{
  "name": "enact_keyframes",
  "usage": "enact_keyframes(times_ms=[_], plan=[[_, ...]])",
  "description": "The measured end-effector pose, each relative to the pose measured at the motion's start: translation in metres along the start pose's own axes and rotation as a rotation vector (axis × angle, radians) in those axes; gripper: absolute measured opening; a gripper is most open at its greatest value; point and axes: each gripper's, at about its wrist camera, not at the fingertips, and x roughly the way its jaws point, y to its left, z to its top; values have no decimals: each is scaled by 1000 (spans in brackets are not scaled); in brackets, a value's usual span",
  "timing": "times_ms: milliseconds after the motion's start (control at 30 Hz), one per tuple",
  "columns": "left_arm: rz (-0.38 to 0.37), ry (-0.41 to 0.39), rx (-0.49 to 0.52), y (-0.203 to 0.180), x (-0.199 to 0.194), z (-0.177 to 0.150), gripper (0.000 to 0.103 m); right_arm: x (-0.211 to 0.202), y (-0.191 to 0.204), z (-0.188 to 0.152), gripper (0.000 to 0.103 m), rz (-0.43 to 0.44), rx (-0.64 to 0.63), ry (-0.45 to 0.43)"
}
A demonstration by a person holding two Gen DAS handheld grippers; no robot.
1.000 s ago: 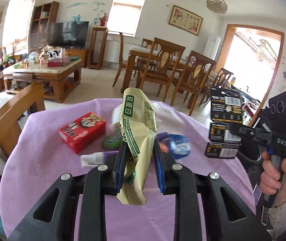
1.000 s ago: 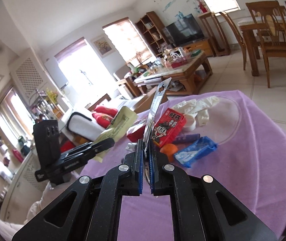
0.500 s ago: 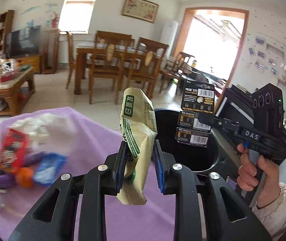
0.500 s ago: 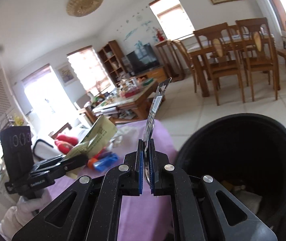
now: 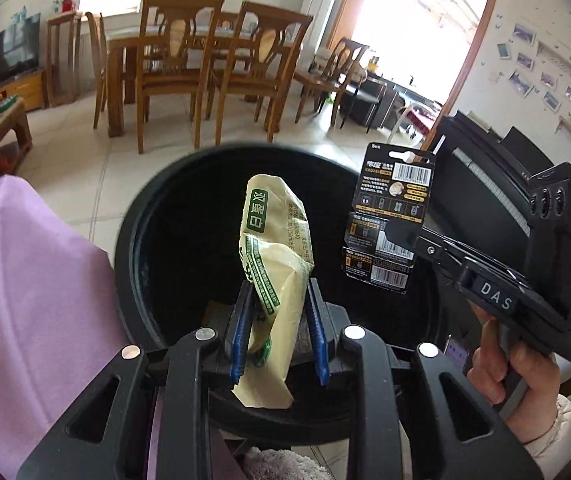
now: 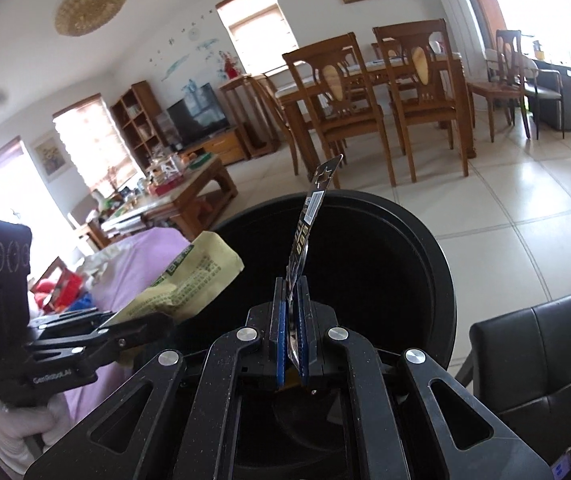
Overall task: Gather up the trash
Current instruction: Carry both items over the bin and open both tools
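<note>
Left tongs (image 5: pixel 279 334) pinching yellow wrapper (image 5: pixel 275 264), right tongs (image 6: pixel 293 334) clamping battery card (image 6: pixel 305 224), over black bin (image 5: pixel 141 216)

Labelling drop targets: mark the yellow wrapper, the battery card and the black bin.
yellow wrapper (image 5: pixel 281 264), left wrist view, on its creased middle above the pads.
battery card (image 5: pixel 395 204), left wrist view, on the printed upper panel.
black bin (image 6: pixel 443 272), right wrist view, on its right rim.

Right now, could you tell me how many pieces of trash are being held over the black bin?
2: a yellow wrapper in the left gripper, and a black battery card in the right gripper, both above the bin.
</note>
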Motion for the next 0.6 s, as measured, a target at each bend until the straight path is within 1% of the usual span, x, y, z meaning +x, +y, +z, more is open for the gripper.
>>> enact_keyframes(times_ms=[33, 100, 167, 267, 600], plan=[[-6, 7, -8, 0, 2, 1, 26, 7, 2, -1, 6, 1, -2, 6], [12, 28, 3, -1, 5, 1, 26, 14, 9, -3, 6, 10, -10, 13], [22, 48, 12, -3, 5, 0, 26, 22, 21, 4, 6, 20, -17, 15], [43, 84, 28, -7, 9, -1, 26, 22, 35, 10, 6, 27, -23, 20], [79, 158, 87, -17, 17, -5, 26, 26, 34, 14, 6, 75, 36, 37]])
